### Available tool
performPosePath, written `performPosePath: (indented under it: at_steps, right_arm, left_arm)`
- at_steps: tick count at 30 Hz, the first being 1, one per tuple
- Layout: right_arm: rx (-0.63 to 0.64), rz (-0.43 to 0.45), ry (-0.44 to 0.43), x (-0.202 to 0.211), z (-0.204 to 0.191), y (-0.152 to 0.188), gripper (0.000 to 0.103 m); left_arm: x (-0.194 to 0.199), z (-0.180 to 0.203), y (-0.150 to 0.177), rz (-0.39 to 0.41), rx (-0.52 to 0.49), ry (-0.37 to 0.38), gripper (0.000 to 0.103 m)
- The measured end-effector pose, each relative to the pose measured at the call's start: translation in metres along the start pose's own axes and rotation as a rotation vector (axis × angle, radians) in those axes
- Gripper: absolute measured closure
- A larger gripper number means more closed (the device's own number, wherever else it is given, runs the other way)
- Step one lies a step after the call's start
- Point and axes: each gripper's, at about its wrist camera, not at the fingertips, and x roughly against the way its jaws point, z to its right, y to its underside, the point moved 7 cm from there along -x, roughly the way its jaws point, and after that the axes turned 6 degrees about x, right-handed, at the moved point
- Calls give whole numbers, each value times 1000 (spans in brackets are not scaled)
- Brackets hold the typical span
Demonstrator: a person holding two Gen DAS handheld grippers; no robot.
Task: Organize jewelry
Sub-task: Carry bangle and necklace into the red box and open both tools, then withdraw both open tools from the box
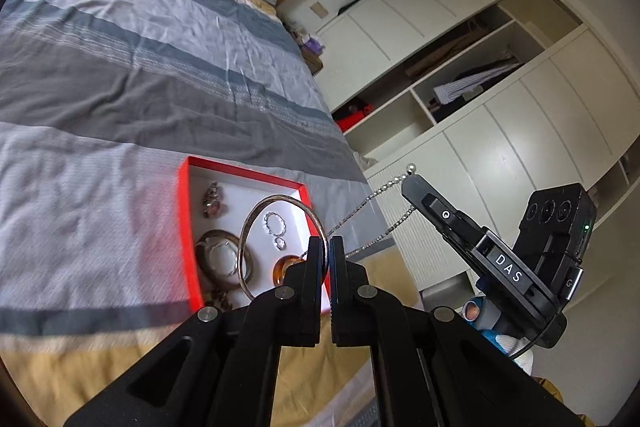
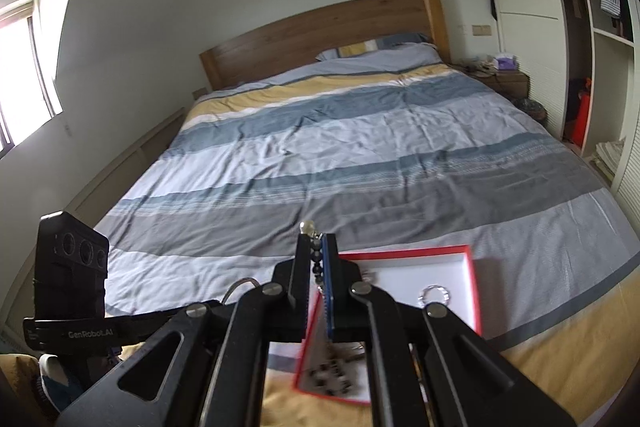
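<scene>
My left gripper (image 1: 329,247) is shut on the rim of a large silver hoop (image 1: 248,227), held above a red box (image 1: 184,227) with a white inside. A thin silver bead chain (image 1: 360,205) runs in two strands from beside the left gripper's tips to my right gripper (image 1: 412,183), which is shut on it. In the right wrist view the right gripper (image 2: 318,247) pinches the bead chain (image 2: 316,261), with a bead showing above its tips. The box (image 2: 469,259) lies below, holding a small silver ring (image 2: 434,293). It also holds a brown bangle (image 1: 218,259), an amber ring (image 1: 286,265) and a dark beaded piece (image 1: 212,201).
The box rests near the foot of a bed with a striped duvet (image 2: 340,147) and wooden headboard (image 2: 320,31). White wardrobes with open shelves (image 1: 460,67) stand along the bed's side, a nightstand (image 2: 504,79) beside the headboard. A person's fingertip (image 1: 472,311) shows under the right gripper.
</scene>
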Motion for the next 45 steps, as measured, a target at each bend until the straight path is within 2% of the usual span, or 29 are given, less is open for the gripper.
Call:
performPosePath:
  at_steps: [10,19,28,36,37,41,44,45]
  right_arm:
    - [-31,-42,49,-69,76,13,98]
    - [-77,-163,46,-108,110,80,98]
    - [-58,-258,72,-112,115,119,97]
    - [-71,-287,98,-105,117,129,96]
    - [-73,-284,103,-101,117,129,95]
    - [-81,-269,112,-87,114,124,82]
    - [-82,-258,115,-74,108,121,81]
    - [-80,-255,117,-69,106,120,81]
  left_arm:
    - [-103,-29,-18,-90,-12,-76,100]
    - [-146,-59,-6,-139,-47,-167,100]
    - [-158,-75,5,-162,-37,-241,100]
    - [-150,-76,7,-166,-33,-271,98]
    - [-149,-77,7,-169,-32,-275,94]
    - [-140,-73,7,-162,-33,-284,93]
    - [-127,-65,9,-152,-51,-295,93]
    - [-119,-62,11,-144,-62,-303,90]
